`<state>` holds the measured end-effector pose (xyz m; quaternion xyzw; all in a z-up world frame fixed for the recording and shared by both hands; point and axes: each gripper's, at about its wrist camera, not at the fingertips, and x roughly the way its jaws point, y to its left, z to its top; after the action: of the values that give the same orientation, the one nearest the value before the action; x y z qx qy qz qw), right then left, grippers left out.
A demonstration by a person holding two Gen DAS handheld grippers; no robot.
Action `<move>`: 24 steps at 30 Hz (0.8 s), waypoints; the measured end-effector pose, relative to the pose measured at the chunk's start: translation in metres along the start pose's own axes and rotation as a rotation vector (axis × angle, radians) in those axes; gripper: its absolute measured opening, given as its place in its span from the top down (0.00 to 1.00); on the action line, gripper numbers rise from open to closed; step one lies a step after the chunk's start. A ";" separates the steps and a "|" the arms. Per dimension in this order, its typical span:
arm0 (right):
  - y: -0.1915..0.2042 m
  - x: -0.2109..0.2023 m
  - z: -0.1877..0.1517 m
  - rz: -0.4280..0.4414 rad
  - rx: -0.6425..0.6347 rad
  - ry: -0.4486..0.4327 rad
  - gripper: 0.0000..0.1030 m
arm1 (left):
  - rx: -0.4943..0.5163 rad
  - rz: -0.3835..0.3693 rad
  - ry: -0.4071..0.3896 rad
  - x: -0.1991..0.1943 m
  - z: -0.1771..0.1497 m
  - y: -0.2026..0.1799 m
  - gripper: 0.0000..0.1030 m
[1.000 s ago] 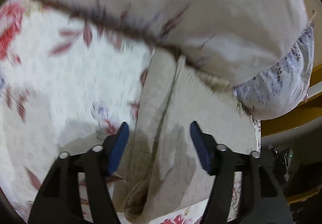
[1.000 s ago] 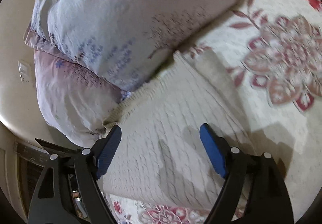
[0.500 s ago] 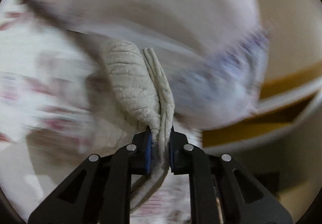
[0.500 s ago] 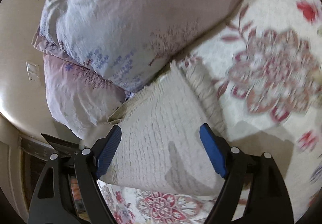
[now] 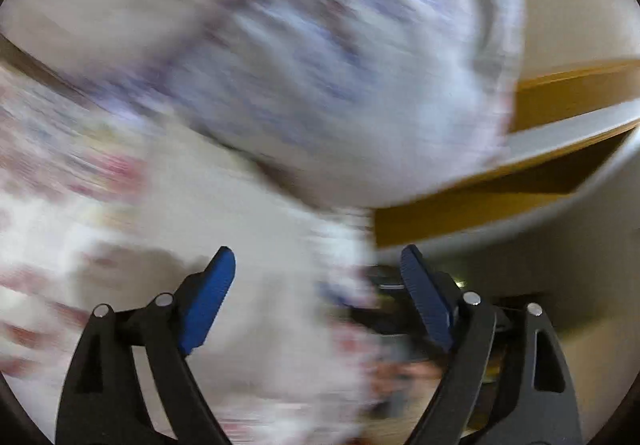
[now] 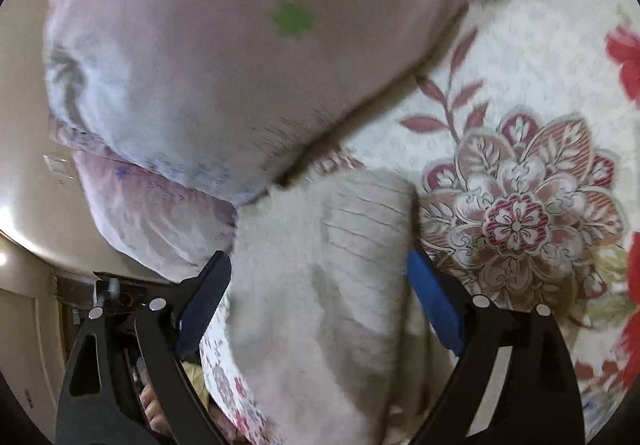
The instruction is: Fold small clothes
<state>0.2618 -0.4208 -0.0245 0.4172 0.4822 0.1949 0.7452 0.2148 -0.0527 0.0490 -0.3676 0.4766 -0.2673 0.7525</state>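
The left gripper (image 5: 316,265) is standing wide, gripping nothing; its view is heavily blurred. The right gripper (image 6: 320,265) is also standing wide, hovering over the folded cloth (image 6: 320,285). The cloth is lying on the bed (image 6: 520,65), its far edge just beside the pillow (image 6: 200,65), a floral print to its right.

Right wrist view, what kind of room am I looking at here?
Most likely a bedroom: two stacked pillows lie on a flowered bedspread, and a folded cream garment rests on it beside them.
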 end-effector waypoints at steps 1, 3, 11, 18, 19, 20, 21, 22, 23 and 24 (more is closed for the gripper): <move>-0.004 0.009 0.003 -0.010 0.006 0.029 0.11 | 0.012 0.116 0.026 -0.001 0.001 0.014 0.18; -0.010 0.023 0.005 0.001 0.016 0.078 0.13 | 0.010 0.205 0.086 0.002 -0.003 0.033 0.18; -0.016 0.042 0.000 0.116 0.034 0.086 0.67 | 0.123 0.245 0.204 0.058 -0.016 0.038 0.35; 0.037 0.040 -0.037 0.284 0.013 0.076 0.72 | 0.088 0.020 0.203 -0.013 -0.006 0.047 0.67; 0.051 0.048 -0.045 0.289 -0.011 0.101 0.72 | 0.126 0.035 0.186 -0.034 -0.006 0.048 0.66; 0.062 0.057 -0.051 0.281 -0.041 0.119 0.72 | 0.148 0.055 0.172 -0.051 -0.006 0.051 0.65; 0.078 0.071 -0.057 0.223 -0.096 0.126 0.72 | 0.173 0.104 0.152 -0.067 -0.003 0.058 0.64; 0.087 0.082 -0.059 0.153 -0.140 0.125 0.71 | 0.205 0.209 0.118 -0.066 0.006 0.061 0.58; 0.096 0.093 -0.062 0.083 -0.190 0.128 0.71 | 0.224 0.313 0.079 -0.071 0.010 0.067 0.52; 0.106 0.106 -0.066 -0.016 -0.237 0.130 0.70 | 0.241 0.413 0.037 -0.077 0.012 0.072 0.52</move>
<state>0.2637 -0.2574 -0.0099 0.3087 0.5063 0.2710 0.7582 0.1991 0.0509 0.0341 -0.1650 0.5201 -0.1690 0.8208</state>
